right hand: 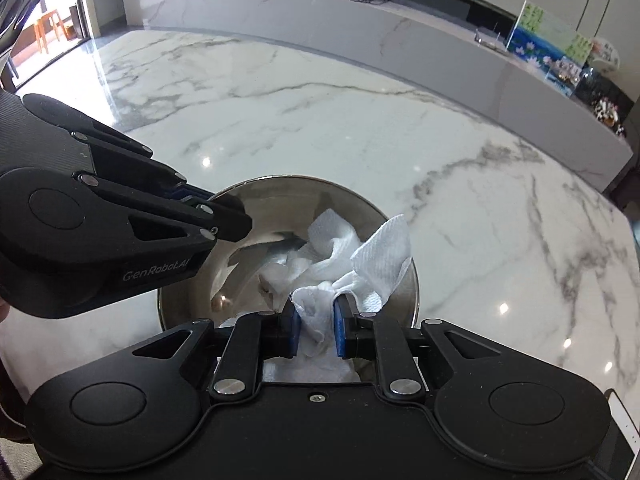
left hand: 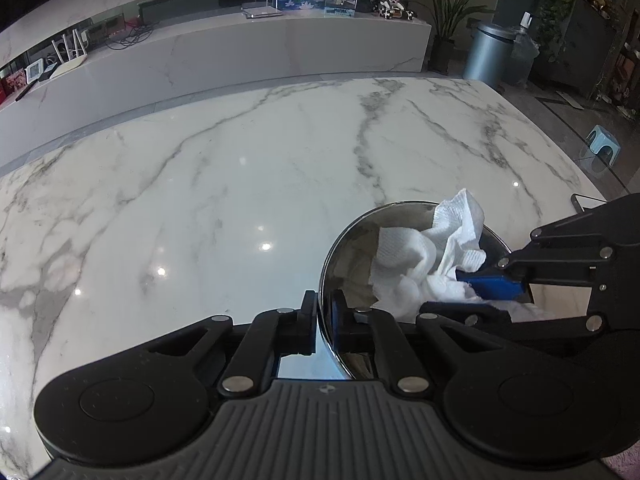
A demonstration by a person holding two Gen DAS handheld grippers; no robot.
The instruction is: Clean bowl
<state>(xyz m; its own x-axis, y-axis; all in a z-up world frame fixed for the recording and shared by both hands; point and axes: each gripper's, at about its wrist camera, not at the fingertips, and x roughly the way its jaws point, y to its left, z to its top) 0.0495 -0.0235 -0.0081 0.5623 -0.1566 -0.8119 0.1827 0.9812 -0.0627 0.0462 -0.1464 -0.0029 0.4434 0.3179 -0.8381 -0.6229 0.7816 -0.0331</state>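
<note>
A shiny steel bowl (left hand: pixel 352 248) (right hand: pixel 280 200) stands on the white marble table (left hand: pixel 240 168). My left gripper (left hand: pixel 323 320) is shut on the bowl's near rim, one pad outside the wall and one inside. From the right wrist view the same left gripper (right hand: pixel 230 210) clamps the rim at the bowl's left. A crumpled white paper towel (left hand: pixel 416 264) (right hand: pixel 340 264) lies inside the bowl. My right gripper (right hand: pixel 314 332) is shut on a bunch of that towel between its blue pads; the left wrist view has it (left hand: pixel 492 284) reaching in from the right.
A phone (left hand: pixel 588 202) lies on the table at the right edge. Beyond the table runs a long marble ledge (left hand: pixel 240 52) with routers, cables and pictures. A metal bin (left hand: pixel 486 54), a potted plant (left hand: pixel 448 20) and a small blue stool (left hand: pixel 602 144) stand on the floor.
</note>
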